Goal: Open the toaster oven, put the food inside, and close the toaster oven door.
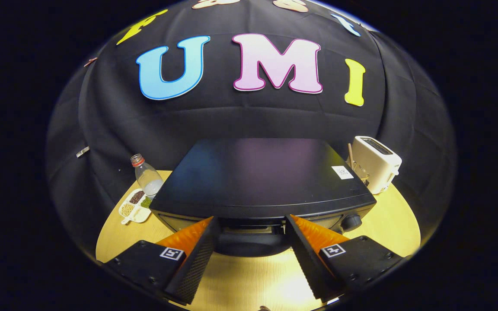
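Hovering above the front edge of the toaster oven (260, 177), the gripper (251, 224) has its 2 fingers (197, 255) spread wide apart, holding nothing. Their tips sit at the oven's upper front, 1 toward each end of the door's top, though whether they touch it I cannot tell. That black toaster oven stands on the wooden counter (398, 224), its flat top facing the camera, with a white sticker (342, 172) near its right rear corner and a round knob (351, 222) on its front right. Left of the oven stand a clear bottle (147, 176) and a white divided dish (135, 205) of beans and grains. Right of the oven, toward the back, sits a white pop-up toaster (376, 163).
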